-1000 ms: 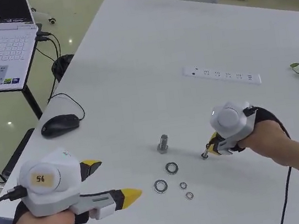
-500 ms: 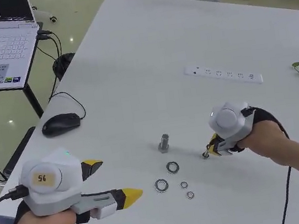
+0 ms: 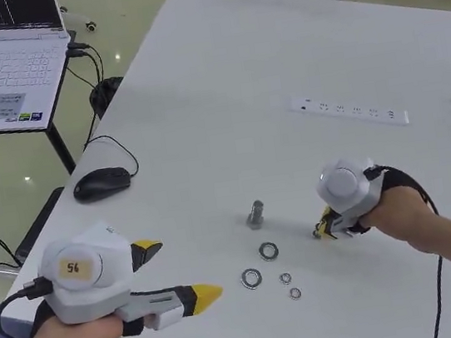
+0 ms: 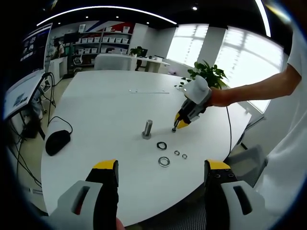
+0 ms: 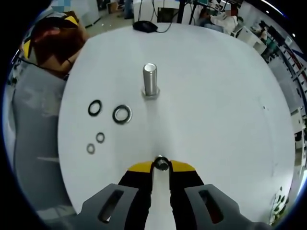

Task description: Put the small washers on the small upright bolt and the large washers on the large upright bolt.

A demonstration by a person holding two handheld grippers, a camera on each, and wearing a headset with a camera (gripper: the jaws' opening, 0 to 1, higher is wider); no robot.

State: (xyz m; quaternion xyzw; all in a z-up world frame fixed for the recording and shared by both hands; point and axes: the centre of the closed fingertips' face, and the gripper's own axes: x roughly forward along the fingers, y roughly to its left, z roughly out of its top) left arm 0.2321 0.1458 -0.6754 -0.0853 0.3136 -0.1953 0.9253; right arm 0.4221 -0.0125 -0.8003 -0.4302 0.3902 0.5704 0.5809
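Nothing shifted | right claw (image 3: pixel 328 226) kept clamped on small bolt (image 3: pixel 318 232), set on surface (image 3: pixel 240 91) | left claw (image 3: pixel 177 270) held wide open, empty | washers (image 3: pixel 268 251) left loose near large bolt (image 3: pixel 255 213), none threaded.

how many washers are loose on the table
4. Far large washer sits before the large bolt, the near large washer closer to the person; the far small washer and near small washer lie right of those in the head view. None looks hidden.
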